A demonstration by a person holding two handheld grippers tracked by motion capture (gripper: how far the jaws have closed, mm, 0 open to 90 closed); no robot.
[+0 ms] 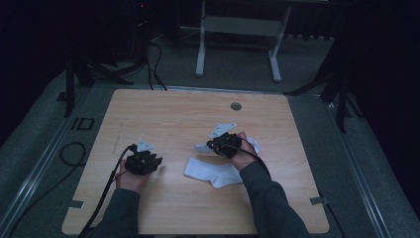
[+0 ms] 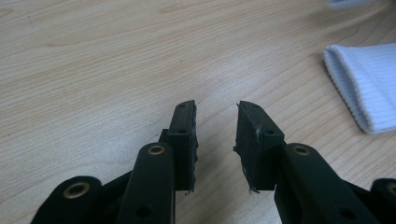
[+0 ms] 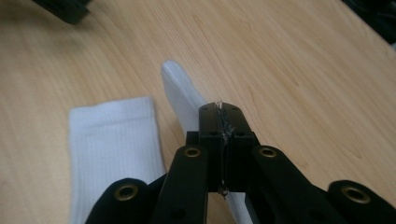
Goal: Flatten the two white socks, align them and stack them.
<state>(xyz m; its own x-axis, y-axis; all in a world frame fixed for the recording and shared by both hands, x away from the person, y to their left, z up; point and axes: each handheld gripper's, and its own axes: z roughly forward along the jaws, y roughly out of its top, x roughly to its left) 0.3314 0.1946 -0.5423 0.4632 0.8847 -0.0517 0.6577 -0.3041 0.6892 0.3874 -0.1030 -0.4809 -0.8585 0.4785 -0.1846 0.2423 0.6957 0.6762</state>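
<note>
Two white socks lie on the wooden table. One sock lies flat in front of the person's right hand, its ribbed cuff toward the left gripper. The other sock runs as a narrow strip out from under my right gripper, whose jaws are pressed together on its fabric. From above, this right gripper sits just above the flat sock, with the held sock poking out to its left. My left gripper stands open over bare wood, nothing between its pads, and the flat sock's cuff lies to its right.
A round cable hole sits near the table's far edge. A black cable trails from the left gripper off the near edge. White frame legs stand on the floor beyond the table, and dark stands flank both sides.
</note>
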